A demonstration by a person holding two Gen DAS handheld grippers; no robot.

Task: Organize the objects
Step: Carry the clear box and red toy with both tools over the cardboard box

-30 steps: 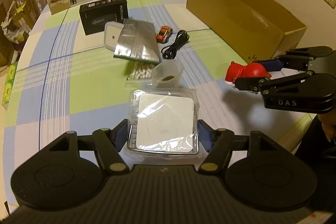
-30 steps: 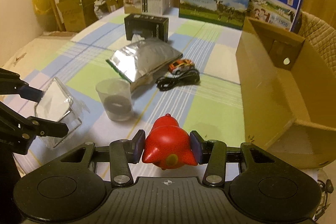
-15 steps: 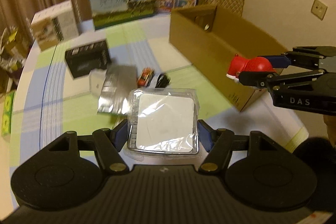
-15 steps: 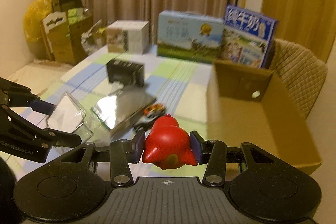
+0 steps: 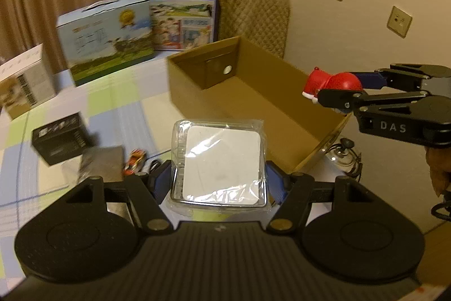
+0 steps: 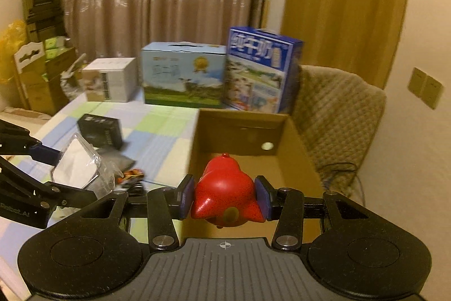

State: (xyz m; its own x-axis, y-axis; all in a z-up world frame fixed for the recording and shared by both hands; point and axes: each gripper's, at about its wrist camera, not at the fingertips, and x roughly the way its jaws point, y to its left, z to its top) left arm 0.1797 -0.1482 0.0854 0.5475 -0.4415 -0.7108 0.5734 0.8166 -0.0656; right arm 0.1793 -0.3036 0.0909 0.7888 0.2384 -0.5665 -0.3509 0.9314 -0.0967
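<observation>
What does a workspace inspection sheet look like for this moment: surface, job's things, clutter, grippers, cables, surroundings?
Surface: checked tablecloth in blue, green and white.
Job's things: open cardboard box, nothing seen inside; clear plastic case; red toy.
Clutter: black box, foil pouch, toy car, three cartons at the far edge.
Grippers: left gripper shut on the clear plastic case; right gripper shut on the red toy, held in front of the cardboard box.
Cables: black cable beside the toy car, mostly hidden.
Surroundings: padded chair, curtains, wall sockets.
</observation>
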